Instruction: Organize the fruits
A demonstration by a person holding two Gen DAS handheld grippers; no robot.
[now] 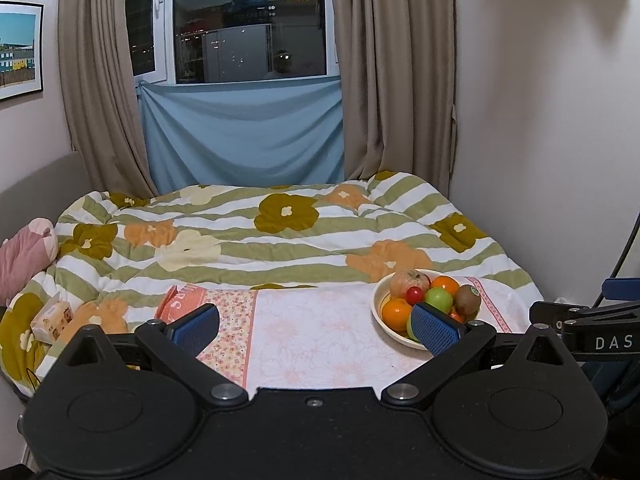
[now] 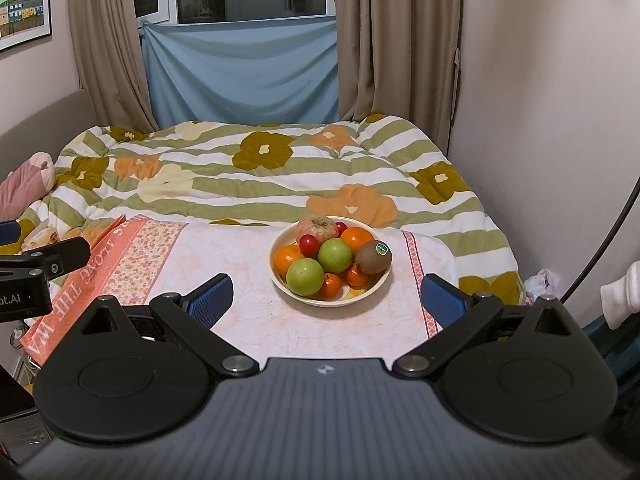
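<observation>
Both grippers gape before fruit bowl.

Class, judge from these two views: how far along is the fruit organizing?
Done: nothing visible; every fruit, including the kiwi and green apples, sits piled in the cream bowl. In hand: nothing; left gripper and right gripper are open and empty. Left: all sorting.

Left gripper: both blue-padded fingers spread wide apart, nothing between them, held level and pointing forward. Right gripper: blue-padded fingers likewise spread wide, nothing between them, tilted slightly downward. Each gripper's black body shows at the edge of the other's view.
</observation>
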